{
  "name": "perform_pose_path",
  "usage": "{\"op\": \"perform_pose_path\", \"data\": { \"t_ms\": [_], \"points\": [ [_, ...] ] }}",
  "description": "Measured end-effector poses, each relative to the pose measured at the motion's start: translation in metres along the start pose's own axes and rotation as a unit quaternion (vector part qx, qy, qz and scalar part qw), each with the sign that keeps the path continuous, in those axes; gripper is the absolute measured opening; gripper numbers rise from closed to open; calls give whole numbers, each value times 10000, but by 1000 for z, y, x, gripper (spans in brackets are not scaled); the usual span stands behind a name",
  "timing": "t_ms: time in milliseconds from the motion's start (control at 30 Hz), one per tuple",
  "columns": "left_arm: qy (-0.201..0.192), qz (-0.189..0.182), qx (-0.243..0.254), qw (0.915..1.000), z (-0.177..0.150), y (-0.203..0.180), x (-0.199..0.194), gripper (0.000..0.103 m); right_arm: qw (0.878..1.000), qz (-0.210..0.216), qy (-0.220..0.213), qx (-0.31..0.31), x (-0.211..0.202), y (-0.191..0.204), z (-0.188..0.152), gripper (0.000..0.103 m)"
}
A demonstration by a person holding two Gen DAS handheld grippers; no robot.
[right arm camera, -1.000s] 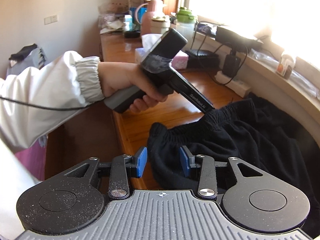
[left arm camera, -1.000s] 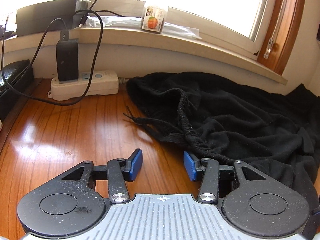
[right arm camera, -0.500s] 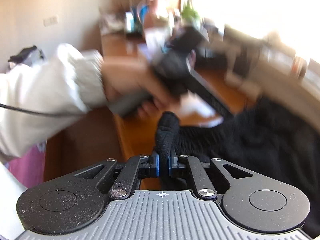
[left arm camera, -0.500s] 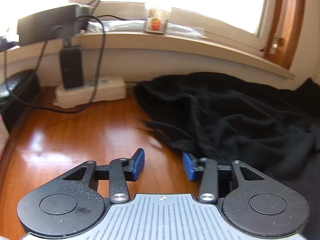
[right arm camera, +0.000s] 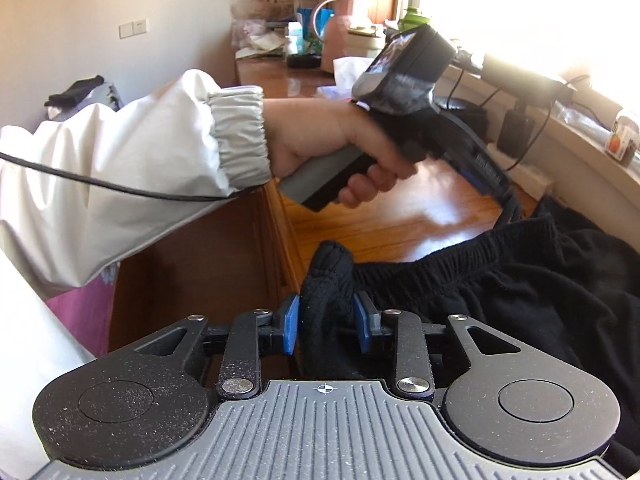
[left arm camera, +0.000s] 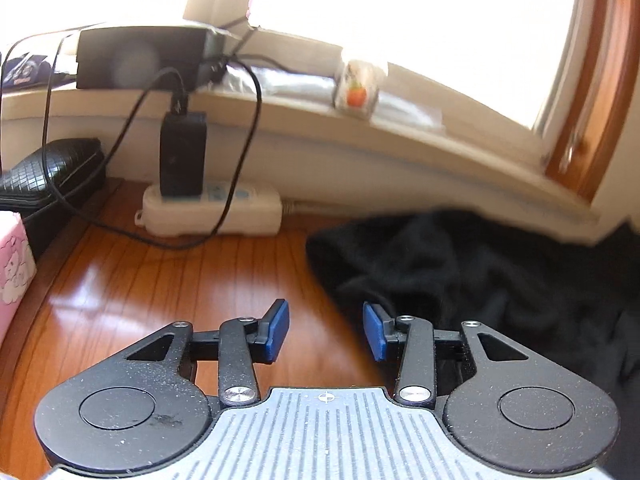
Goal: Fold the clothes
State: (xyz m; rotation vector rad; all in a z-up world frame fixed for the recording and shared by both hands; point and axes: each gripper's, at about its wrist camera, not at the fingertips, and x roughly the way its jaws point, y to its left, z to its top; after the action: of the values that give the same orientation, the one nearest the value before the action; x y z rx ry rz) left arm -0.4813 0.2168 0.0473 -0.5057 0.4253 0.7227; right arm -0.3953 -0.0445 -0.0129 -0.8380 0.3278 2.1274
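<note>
1. Bunching between the right claw [right arm camera: 326,322] pads — waistband corner of the black shorts [right arm camera: 500,292], jaws just reopened partway, cloth trailing rightward.
2. Left claw [left arm camera: 326,332] half-open, empty — shorts just right of it.

Right gripper [right arm camera: 326,326] jaws reopened around bunched waistband [right arm camera: 328,280] (previously pinched tight)

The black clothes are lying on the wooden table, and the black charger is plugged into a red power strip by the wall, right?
Almost. The left wrist view shows the power strip is white, not red. The black charger is plugged into it by the wall, and the black clothes lie on the wooden table.
</note>
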Motion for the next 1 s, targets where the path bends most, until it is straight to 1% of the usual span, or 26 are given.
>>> {"op": "perform_pose_path", "data": {
  "t_ms": [67, 167, 300, 367, 400, 500, 533, 567, 600, 633, 667, 733, 833, 867, 967, 1000],
  "points": [
    [-138, -278, -340, 9989, 8, 4, 1, 41, 10000, -38, 21, 9, -1, 0, -1, 32],
    [-184, -313, -716, 9968, 18, 6, 8, 40, 9999, -67, 81, 21, 4, 1, -4, 32],
    [218, -332, -981, 9944, 26, 5, 33, 40, 9997, -139, 183, -60, 13, 8, -7, 31],
    [479, -398, -1016, 9929, 29, 3, 48, 40, 9996, -198, 198, -100, 16, 11, -9, 30],
    [584, -411, -1020, 9922, 30, 2, 55, 40, 9996, -197, 182, -91, 16, 11, -10, 28],
    [728, -443, -963, 9917, 35, -1, 73, 40, 9998, -194, 81, -67, 14, 9, -11, 19],
    [764, -449, -929, 9917, 37, -3, 78, 40, 9998, -194, 36, -63, 12, 9, -11, 18],
    [743, -427, -832, 9928, 39, -5, 82, 38, 9998, -204, -16, -55, 11, 8, -11, 15],
    [660, -358, -704, 9947, 41, -7, 84, 14, 9998, -204, -78, -27, 9, 7, -11, 12],
    [577, -290, -576, 9963, 44, -10, 85, 6, 9997, -195, -151, 22, 9, 5, -10, 11],
    [471, -193, -460, 9976, 47, -11, 86, 6, 9996, -186, -224, 70, 8, 3, -9, 9],
    [124, 161, -327, 9993, 55, -11, 83, 6, 9991, -46, -331, 242, 8, -1, -8, 9],
    [-136, 369, -237, 9989, 67, -8, 85, 6, 9982, -57, -514, 318, 13, -1, -3, 8],
    [-171, 423, -175, 9988, 70, -8, 86, 6, 9978, -71, -568, 333, 16, -2, 0, 8],
    [-34, 560, -58, 9984, 74, -11, 91, 7, 9966, -47, -583, 587, 37, -12, 9, 9],
    [11, 606, -18, 9982, 75, -12, 93, 10, 9966, -18, -490, 669, 46, -15, 10, 13]
  ]
}}
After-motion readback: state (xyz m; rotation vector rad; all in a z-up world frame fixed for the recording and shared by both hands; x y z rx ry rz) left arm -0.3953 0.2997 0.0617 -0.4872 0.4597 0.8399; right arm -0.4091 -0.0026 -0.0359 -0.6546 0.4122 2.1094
